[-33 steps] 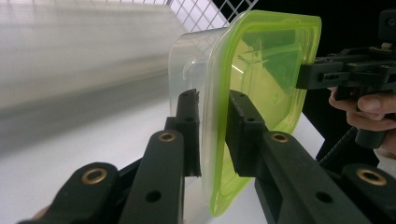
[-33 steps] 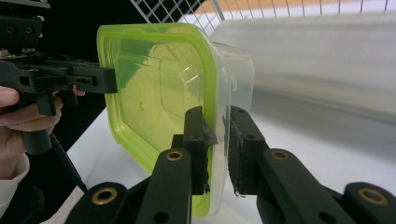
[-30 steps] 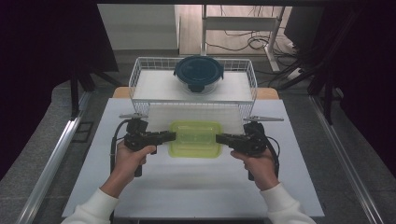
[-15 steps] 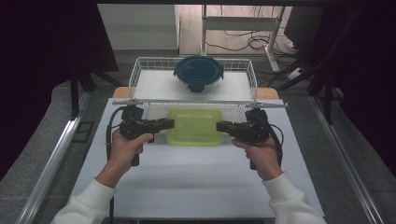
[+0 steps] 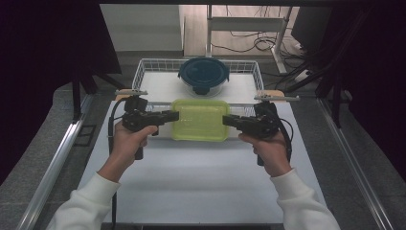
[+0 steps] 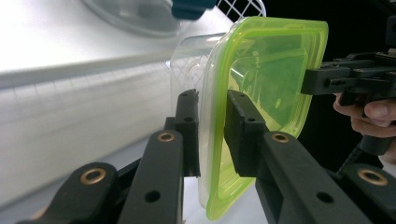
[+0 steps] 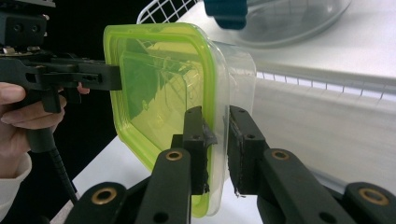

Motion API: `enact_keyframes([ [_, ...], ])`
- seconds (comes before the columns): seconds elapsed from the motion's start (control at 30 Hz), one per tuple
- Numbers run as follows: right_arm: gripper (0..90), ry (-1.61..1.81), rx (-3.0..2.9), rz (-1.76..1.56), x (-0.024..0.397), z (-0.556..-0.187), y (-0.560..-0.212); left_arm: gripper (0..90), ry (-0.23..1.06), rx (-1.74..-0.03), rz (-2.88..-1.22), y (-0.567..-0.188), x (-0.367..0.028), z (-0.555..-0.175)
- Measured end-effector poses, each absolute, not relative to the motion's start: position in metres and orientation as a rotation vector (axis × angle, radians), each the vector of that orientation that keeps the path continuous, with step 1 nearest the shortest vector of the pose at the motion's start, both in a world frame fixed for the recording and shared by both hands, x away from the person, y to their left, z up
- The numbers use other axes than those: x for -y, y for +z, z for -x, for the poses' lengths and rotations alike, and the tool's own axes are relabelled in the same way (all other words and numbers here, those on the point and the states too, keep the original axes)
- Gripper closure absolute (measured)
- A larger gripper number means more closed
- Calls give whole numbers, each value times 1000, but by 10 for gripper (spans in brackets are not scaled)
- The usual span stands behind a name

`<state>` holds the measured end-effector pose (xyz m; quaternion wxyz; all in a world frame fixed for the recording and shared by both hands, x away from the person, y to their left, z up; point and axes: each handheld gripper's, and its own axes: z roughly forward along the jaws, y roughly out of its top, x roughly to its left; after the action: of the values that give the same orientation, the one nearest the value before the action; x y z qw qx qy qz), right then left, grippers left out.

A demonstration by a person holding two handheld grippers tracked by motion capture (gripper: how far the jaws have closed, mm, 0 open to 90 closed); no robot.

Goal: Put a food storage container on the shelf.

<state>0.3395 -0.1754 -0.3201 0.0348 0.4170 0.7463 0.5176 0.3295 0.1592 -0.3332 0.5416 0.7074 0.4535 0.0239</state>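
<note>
Green-lidded clear container (image 5: 200,120) sits btwn the two grippers, just in front of the wire basket (image 5: 143,72), its far edge over the basket's near rim. Can't tell from the high view if its base touches the white counter (image 5: 201,182).

Left gripper (image 5: 170,115) is clamped on the container's left edge. In the left gripper view the jaws pinch the lid rim (image 6: 212,140) w/ one jaw on top of the lid and one on the clear wall side. Right gripper (image 5: 229,119) is clamped on the container's right edge, same way; right gripper view has its jaws closed on the lid rim (image 7: 215,135).

Each gripper view also shows the opposite gripper biting the container's far edge, w/ a hand wrapped round its grip.

Beyond the container, inside the basket, sits a round glass bowl w/ dark blue lid (image 5: 203,75), well apart from the container. Both hands (image 5: 127,143) hold the gripper handles on the near side of the container; white sleeves (image 5: 86,203) lower down.
</note>
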Motion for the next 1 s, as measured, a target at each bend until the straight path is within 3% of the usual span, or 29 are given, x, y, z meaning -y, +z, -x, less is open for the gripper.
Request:
enact_keyframes([
  [0.4,771,1627,-2268,-1247,177,-355,-290,766,81,-1051,-1666,-303,-160,-347],
  [1.0,773,1658,-2252,-1245,175,-409,-240,770,87,-1051,-1662,-250,-163,-400],
])
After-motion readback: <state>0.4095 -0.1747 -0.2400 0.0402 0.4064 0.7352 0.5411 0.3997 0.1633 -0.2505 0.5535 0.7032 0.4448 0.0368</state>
